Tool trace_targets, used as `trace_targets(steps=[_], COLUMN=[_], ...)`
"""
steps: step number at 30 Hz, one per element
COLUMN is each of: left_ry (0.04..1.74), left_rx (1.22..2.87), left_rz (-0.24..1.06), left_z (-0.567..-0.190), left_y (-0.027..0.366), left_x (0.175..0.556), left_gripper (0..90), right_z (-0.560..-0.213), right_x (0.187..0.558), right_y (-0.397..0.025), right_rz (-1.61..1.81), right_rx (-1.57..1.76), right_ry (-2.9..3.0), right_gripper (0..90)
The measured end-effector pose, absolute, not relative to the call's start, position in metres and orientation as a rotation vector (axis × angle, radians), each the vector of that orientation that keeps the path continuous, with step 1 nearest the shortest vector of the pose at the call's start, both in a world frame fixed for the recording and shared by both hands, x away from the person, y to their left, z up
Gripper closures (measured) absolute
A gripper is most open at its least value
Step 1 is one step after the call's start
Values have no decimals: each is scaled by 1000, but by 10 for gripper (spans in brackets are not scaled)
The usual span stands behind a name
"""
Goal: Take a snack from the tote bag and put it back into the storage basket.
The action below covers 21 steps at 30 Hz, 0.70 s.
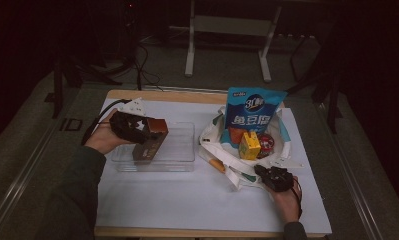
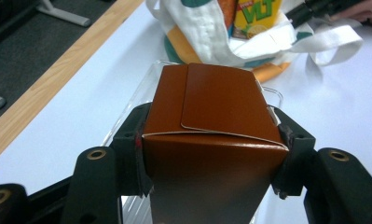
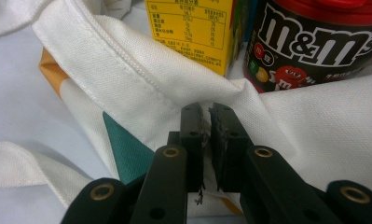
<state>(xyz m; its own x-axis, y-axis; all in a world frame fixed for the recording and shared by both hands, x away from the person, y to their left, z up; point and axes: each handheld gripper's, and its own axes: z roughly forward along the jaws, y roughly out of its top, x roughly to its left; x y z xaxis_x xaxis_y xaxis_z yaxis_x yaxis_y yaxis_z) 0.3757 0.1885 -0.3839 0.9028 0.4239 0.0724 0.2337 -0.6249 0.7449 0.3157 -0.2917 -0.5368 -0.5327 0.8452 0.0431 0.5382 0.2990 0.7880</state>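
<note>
My left gripper is shut on a brown carton and holds it tilted over a clear plastic bin at the table's left. To the right lies a white tote bag with a yellow juice box, a dark M&M's jar and a tall blue snack bag in it. At the bag's near rim my right gripper has its jaws pressed together on the white cloth.
The white table top has a wooden edge along its far side. The bag's loose straps trail over the table beside the bin. A metal table frame and cables stand on the dark floor beyond.
</note>
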Motion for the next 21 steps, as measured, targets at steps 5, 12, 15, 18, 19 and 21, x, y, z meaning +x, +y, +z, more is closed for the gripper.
trace_targets(steps=[5,12,15,18,19,21], left_ry=[444,422,408,366,359,348], left_rx=[2294,2298,2316,2362,2374,2402], left_rz=[279,231,221,205,199,190], left_z=[-383,-386,-386,-385,-385,-385], left_y=[185,173,165,153,149,141], left_x=[375,379,381,382,383,384], left_gripper=[421,414,413,413,413,409], right_z=[-537,-537,-537,-537,-537,-537], right_x=[316,316,316,316,316,316], right_y=[-291,-292,-292,-292,-292,-292], right_rz=[1102,1102,1103,1103,1103,1104], right_rx=[1239,1240,1240,1238,1238,1239], right_ry=[2192,2192,2192,2191,2191,2191], right_gripper=[834,834,834,834,834,834])
